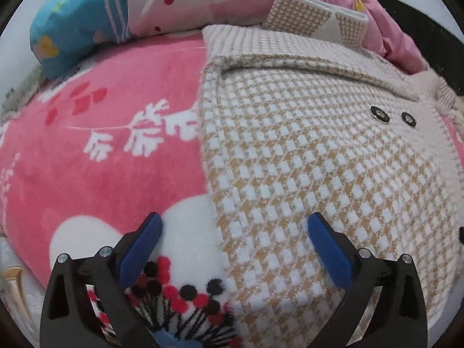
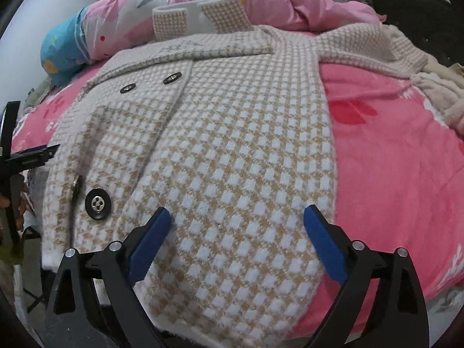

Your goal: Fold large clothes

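Note:
A tan-and-white houndstooth coat (image 1: 304,159) lies flat on a pink blanket, its collar standing up at the far end. The left gripper (image 1: 233,226) hovers open above the coat's left edge, one blue pad over the blanket, the other over the fabric, nothing held. In the right wrist view the same coat (image 2: 232,145) shows black buttons (image 2: 98,204) and a sleeve spread to the far right. The right gripper (image 2: 237,220) hangs open over the coat's near hem, with its jaws wide and nothing between them. The left gripper's frame (image 2: 26,156) pokes in at the left edge.
The pink floral blanket (image 1: 101,159) covers the bed. A blue-and-pink pillow (image 1: 87,20) and a crumpled pink quilt (image 2: 275,0) lie behind the coat. A beige garment (image 2: 435,95) sits at the far right. The bed's near edge drops off below the hem.

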`<state>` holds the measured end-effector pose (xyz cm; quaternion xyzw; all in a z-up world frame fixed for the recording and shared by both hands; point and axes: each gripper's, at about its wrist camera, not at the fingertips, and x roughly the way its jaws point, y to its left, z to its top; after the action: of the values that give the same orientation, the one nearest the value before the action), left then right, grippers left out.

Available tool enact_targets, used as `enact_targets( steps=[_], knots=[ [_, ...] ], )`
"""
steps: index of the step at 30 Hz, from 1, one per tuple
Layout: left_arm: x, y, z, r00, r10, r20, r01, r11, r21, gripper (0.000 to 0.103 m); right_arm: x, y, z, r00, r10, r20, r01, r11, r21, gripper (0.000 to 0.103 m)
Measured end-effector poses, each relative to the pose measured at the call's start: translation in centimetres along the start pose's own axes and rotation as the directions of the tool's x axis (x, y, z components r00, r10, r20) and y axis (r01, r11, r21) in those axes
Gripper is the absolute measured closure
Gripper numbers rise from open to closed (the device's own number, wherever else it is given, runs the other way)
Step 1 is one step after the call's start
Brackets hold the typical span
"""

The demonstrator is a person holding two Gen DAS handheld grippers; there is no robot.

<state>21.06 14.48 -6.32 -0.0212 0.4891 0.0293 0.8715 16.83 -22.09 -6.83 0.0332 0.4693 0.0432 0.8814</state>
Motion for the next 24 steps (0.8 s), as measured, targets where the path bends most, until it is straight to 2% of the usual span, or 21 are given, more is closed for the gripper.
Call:
enact_targets(
  steps=[8, 12, 16, 19, 24],
  knots=[
    [-0.1, 0.1, 0.1, 0.999, -0.014, 0.035, 0.014, 1.000, 0.003, 0.004, 0.4, 0.2, -0.5, 1.000, -0.016, 0.014, 0.016, 1.000, -0.010, 0.007],
    [-0.4, 0.2, -0.7, 0.997, -0.017, 0.073, 0.017, 1.000, 0.003, 0.004, 0.5, -0.1, -0.6, 1.000, 0.006, 0.024, -0.007, 1.000, 0.002, 0.007],
    [-0.8, 0.8, -1.1, 0.997, -0.029, 0.068, 0.028, 1.000, 0.011, 0.004, -0.3, -1.0, -0.9, 0.997, 0.060, 0.044, -0.061, 0.997, 0.038, 0.007],
    [-2.2, 0.9, -1.5, 0.997, -0.030, 0.073, 0.028, 0.999, 0.025, 0.004, -1.6, -1.7, -1.3, 0.994, 0.092, 0.063, -0.096, 0.994, 0.052, 0.008],
    [-6.8, 0.2, -5.4, 0.987, -0.088, 0.135, 0.077, 0.994, 0.081, 0.004, -3.5, -2.7, -3.1, 0.996, 0.054, 0.074, -0.057, 0.998, 0.032, 0.010]
  ],
)
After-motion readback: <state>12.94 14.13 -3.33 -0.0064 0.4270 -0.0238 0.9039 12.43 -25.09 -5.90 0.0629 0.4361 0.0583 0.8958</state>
